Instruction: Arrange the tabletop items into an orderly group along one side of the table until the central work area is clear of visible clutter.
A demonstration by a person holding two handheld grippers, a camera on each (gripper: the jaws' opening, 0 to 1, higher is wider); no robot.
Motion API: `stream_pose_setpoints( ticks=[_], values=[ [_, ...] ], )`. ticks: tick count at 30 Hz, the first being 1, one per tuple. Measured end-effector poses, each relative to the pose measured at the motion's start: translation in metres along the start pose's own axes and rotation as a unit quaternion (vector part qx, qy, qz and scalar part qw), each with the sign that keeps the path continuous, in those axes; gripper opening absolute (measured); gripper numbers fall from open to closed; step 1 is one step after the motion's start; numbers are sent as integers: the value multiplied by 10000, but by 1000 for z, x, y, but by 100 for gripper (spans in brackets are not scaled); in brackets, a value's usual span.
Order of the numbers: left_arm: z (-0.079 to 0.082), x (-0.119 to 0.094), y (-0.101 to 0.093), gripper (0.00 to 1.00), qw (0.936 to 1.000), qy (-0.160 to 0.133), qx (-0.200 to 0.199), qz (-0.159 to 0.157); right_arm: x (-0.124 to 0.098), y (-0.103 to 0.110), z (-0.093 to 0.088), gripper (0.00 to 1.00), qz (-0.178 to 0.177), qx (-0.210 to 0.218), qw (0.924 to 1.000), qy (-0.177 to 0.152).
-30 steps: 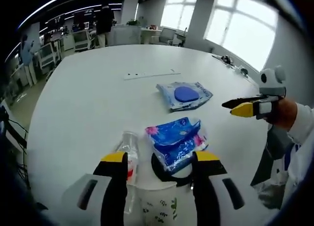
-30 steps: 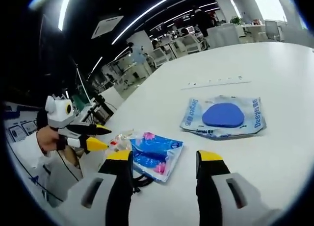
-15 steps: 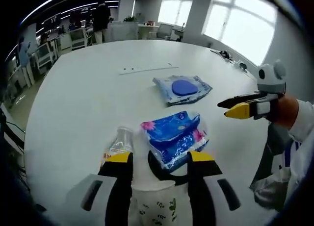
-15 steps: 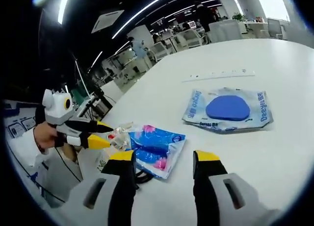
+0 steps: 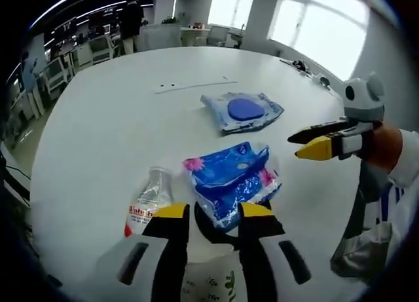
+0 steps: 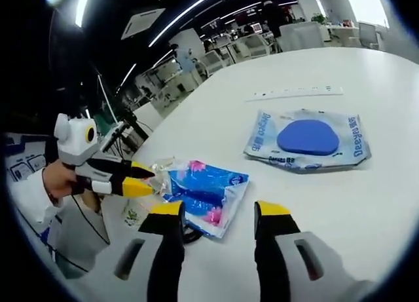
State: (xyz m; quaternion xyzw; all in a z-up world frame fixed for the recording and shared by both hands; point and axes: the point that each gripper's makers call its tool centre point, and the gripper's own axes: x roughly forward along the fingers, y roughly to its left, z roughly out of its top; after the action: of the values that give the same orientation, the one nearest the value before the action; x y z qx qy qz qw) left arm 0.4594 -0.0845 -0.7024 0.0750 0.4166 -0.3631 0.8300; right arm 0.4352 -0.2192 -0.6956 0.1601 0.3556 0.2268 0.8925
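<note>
My left gripper (image 5: pixel 214 211) has its jaws pressed against the sides of a white paper cup (image 5: pixel 209 285) with green print. Just ahead of it lies a blue tissue pack (image 5: pixel 232 181) on a black ring (image 5: pixel 213 235), with a clear plastic bottle (image 5: pixel 147 200) on its side to the left. Farther off rests a wipes packet (image 5: pixel 242 111) with a blue lid. My right gripper (image 6: pixel 220 210) hovers open over bare table between the tissue pack (image 6: pixel 203 194) and the wipes packet (image 6: pixel 308 138). It also shows from the side (image 5: pixel 314 141), and the left gripper (image 6: pixel 139 179) shows beside the bottle (image 6: pixel 160 168).
A thin white strip (image 5: pixel 193 86) lies far across the round white table (image 5: pixel 98 132). The person's sleeve (image 5: pixel 402 164) is at the right. Office desks and chairs stand beyond the table's far edge.
My left gripper's jaws have drawn steadily closer together around the paper cup. Both views have shifted slightly; the items on the table lie as before.
</note>
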Motion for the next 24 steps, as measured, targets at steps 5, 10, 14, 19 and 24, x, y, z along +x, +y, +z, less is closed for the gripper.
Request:
stream_pose_setpoints(
  ticks=[5, 10, 14, 19, 24],
  values=[
    [-4, 5, 2, 29, 9999, 103, -51, 35, 6, 1, -2, 38, 13, -24, 10000, 52],
    [-7, 8, 2, 27, 9998, 172, -93, 29, 10, -1, -6, 37, -27, -92, 9998, 152],
    [-8, 10, 2, 26, 9997, 217, -90, 42, 11, -3, -9, 35, -67, -95, 9997, 218],
    [-13, 13, 5, 25, 9992, 348, -92, 145, 14, -6, -11, 32, -162, -167, 9993, 291],
    [-14, 18, 3, 26, 9991, 400, -129, 81, 17, -4, -13, 30, -131, -128, 9993, 318]
  ],
)
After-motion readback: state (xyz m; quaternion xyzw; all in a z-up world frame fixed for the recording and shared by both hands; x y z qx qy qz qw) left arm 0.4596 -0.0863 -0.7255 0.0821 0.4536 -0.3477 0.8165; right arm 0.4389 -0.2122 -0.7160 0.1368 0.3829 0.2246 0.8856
